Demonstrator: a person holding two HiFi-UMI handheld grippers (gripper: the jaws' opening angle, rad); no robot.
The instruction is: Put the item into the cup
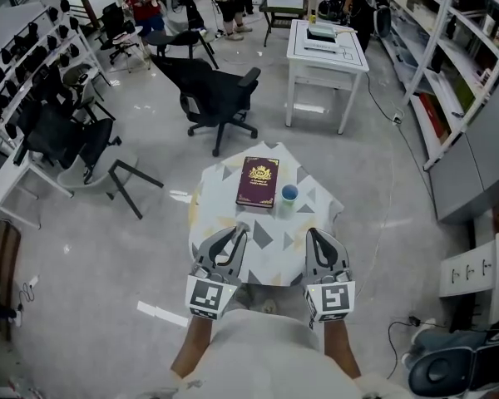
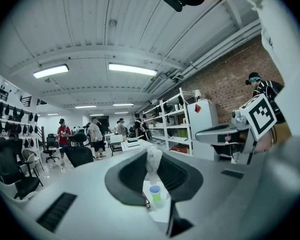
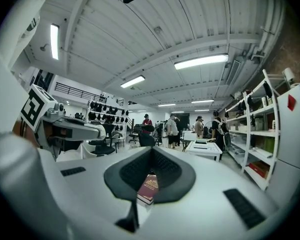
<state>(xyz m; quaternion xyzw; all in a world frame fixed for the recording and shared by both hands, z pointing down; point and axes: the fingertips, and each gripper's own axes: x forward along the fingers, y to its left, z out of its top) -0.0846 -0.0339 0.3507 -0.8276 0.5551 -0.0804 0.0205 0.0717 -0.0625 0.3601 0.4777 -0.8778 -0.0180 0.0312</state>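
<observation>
The white crumpled item [image 2: 152,165] is clamped at the tips of the jaws of your left gripper [image 1: 239,229]. It is held above the near edge of the surface [image 1: 219,191], on the left side. The cup [image 1: 289,194], green with a blue rim, stands upright in the far right part of the surface, well apart from the item. It is just beside the near right corner of the maroon book [image 1: 258,181], which lies flat in the middle of the far half. Your right gripper [image 1: 315,233] hovers over the near edge on the right side. Its jaws are together, with nothing between them. Both grippers point toward the far edge.
</observation>
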